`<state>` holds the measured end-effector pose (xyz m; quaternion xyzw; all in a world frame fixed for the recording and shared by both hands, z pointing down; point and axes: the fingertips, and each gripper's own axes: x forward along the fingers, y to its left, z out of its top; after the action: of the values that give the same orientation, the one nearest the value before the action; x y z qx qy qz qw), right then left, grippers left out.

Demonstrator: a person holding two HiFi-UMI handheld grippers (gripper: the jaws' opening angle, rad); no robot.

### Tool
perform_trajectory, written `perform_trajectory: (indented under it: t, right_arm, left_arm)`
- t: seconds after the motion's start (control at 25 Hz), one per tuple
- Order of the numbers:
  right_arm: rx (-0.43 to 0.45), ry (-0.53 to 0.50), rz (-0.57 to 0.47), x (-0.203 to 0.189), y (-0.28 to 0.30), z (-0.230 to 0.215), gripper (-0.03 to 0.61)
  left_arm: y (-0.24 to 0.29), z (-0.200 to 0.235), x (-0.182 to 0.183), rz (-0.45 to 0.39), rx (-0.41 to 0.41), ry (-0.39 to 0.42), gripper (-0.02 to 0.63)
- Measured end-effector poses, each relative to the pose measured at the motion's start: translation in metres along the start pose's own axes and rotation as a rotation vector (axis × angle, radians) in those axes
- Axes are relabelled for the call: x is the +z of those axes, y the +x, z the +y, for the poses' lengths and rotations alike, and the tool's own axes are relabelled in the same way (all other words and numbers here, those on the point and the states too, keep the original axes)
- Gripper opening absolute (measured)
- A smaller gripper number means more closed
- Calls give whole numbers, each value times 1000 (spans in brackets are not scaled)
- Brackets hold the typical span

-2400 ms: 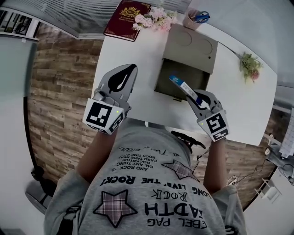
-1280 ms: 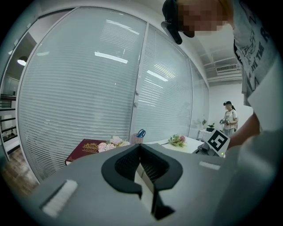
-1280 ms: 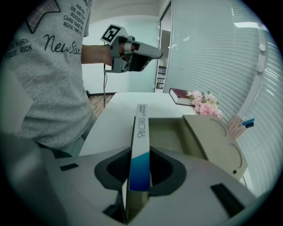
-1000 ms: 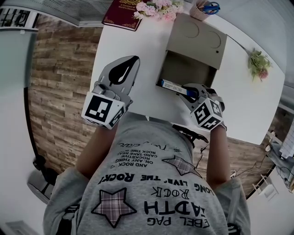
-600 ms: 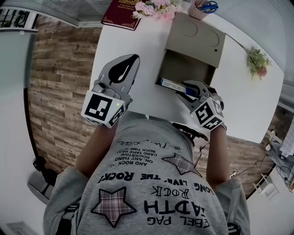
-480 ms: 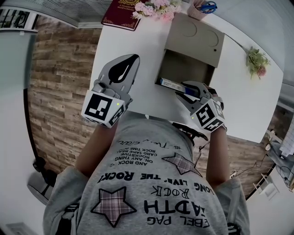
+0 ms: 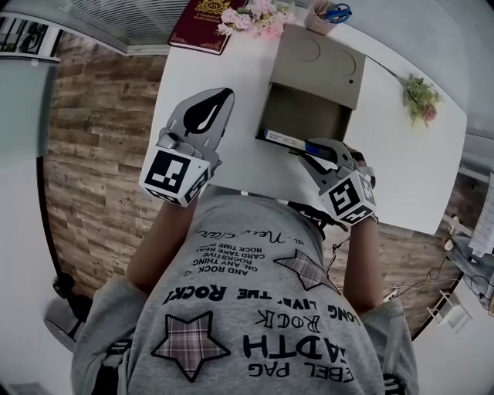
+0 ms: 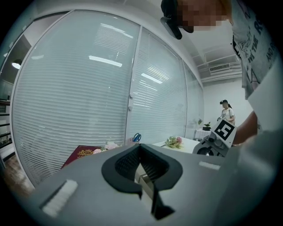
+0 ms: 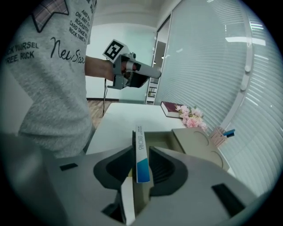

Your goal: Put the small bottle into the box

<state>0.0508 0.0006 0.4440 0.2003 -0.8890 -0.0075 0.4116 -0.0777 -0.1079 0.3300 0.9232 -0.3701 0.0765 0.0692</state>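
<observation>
"Where's the small bottle (image 7: 282, 139)?"

"It's in the open box (image 7: 305, 112), lying along the near wall, white end to the left and blue end to the right. It looks more like a slim carton to me. I can't tell if it's flat on the bottom."

"Is the right tool (image 9: 141, 150) gripping it?"

"It doesn't look so. The jaws are partway open and have just been closing. The blue end sits between them, but the pads don't seem to pinch it."

"And the left tool (image 7: 218, 100)?"

"Jaws together with nothing in them. It's held over the desk (image 7: 239, 77), left of the box."

"Where's the lid (image 7: 320, 65)?"

"Thrown back on the far side, near the red book (image 7: 212, 23) and pink flowers (image 7: 251, 17)."
</observation>
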Motion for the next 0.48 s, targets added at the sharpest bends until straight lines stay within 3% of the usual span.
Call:
perform_trajectory:
  t: [0.48]
  right_arm:
    - [-44,36,43,-10,6,4,103]
  left_arm:
    - [5,-7,-8,26,-25,28,9]
